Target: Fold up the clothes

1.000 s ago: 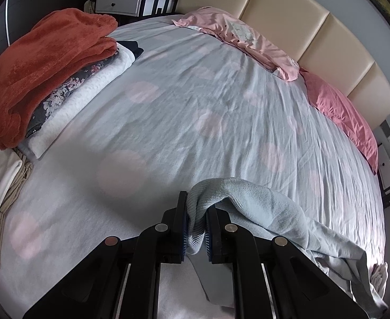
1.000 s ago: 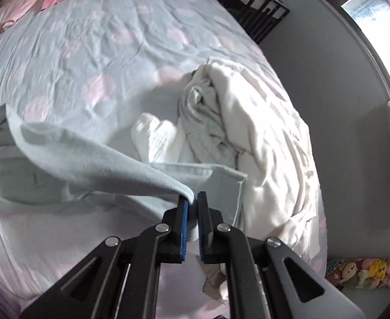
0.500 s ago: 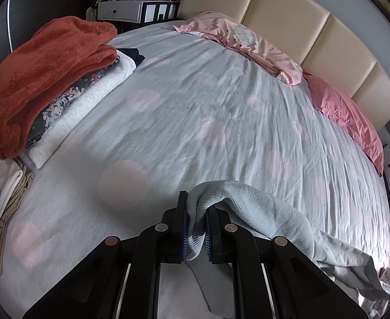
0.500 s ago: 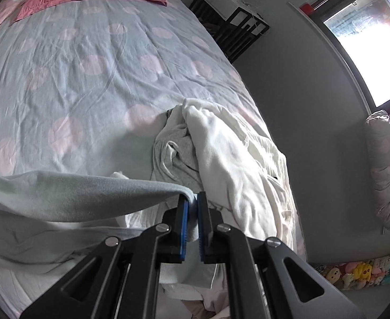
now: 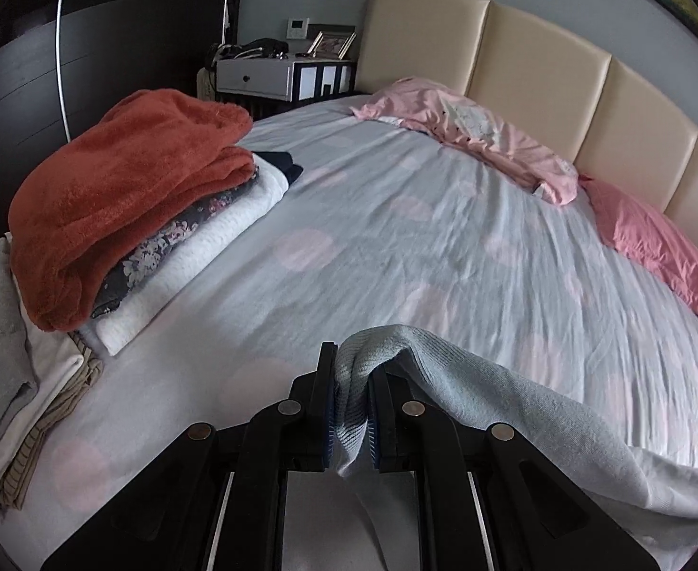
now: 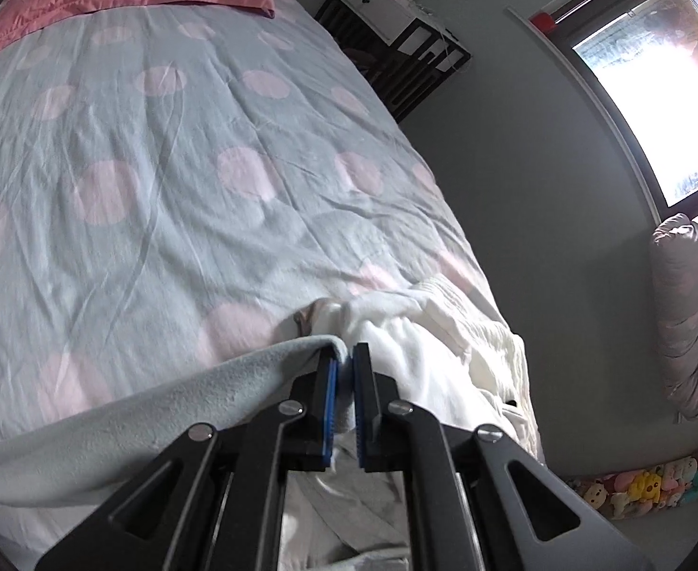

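Both tools clamped on a pale blue garment over the bed.
L tool [image 5: 351,404] and R tool [image 6: 343,395] each pinch the garment [image 5: 515,409]; since 1 s ago R swung sideways, white clothes pile [image 6: 444,361] now just ahead, garment pulled straighter above bed [image 5: 396,238].

No text, label or number is legible anywhere.

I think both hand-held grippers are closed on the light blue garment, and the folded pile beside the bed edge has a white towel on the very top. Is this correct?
Not entirely. The top of the folded pile is a rust-red fleece blanket; the white piece lies lower, as the left wrist view shows. Both the left hand-held gripper and the right hand-held gripper are indeed closed on the light blue garment.
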`<state>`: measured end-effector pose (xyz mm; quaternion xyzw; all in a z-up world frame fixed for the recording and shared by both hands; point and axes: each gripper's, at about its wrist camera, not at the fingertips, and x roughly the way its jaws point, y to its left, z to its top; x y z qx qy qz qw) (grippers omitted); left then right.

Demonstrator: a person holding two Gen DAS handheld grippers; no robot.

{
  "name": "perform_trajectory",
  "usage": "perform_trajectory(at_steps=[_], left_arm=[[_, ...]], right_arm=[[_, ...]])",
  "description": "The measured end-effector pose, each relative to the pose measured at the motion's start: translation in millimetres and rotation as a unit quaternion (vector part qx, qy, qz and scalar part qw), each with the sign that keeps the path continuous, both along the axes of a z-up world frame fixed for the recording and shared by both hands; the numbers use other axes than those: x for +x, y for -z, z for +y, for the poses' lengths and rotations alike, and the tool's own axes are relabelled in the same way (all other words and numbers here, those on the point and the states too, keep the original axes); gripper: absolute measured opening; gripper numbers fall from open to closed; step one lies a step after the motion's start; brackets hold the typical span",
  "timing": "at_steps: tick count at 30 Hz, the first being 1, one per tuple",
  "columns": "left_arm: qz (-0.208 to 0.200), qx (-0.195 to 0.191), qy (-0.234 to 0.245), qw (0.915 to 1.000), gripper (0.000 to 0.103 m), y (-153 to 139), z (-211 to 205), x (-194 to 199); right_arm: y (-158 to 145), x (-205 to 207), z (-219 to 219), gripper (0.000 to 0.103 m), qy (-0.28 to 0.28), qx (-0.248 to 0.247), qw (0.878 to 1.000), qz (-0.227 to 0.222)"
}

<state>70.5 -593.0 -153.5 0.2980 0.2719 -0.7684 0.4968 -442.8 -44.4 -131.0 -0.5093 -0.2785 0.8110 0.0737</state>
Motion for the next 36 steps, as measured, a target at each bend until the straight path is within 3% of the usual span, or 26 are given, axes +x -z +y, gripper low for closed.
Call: perform_trajectory(at_steps=[9,13,17,18,22,24,29,32,36], left_arm=[[-0.066,-0.004,0.023,0.9975,0.015,31,1,-35],[-0.069,0.005,0.033,0.9971,0.02,34,0,-39],[-0.049,0.021,0.044,0.9976,0.031,29,0,-34],[-0.041,0.024,0.049,0.9977,0.039,26,1,-32],[-0.001,0.031,0.07,0.9971,0.045,8,10,-20],[0.006,0.032,0.082,0.9961,0.059,2,17,-15],[0.011,0.071,0.107,0.9917,0.059,-3,37,-2],[0.011,0.092,0.125,0.9879,0.059,-4,55,6],[-0.021,0.111,0.136,0.9843,0.059,3,77,14]], right_arm=[[65,-44,-48,0.007,-0.018,-0.011,0.999,-0.033],[66,-44,-46,0.02,-0.014,-0.036,0.998,-0.044],[49,-26,-35,0.024,-0.017,-0.076,0.996,-0.038],[43,-18,-34,0.024,-0.018,-0.084,0.996,-0.036],[14,27,-27,0.024,-0.02,-0.145,0.989,-0.038],[1,59,-26,0.024,-0.025,-0.189,0.981,-0.048],[-16,157,-39,0.024,-0.069,-0.296,0.948,-0.091],[-15,219,-53,0.024,-0.106,-0.327,0.934,-0.097],[-1,284,-61,0.024,-0.118,-0.361,0.919,-0.104]])
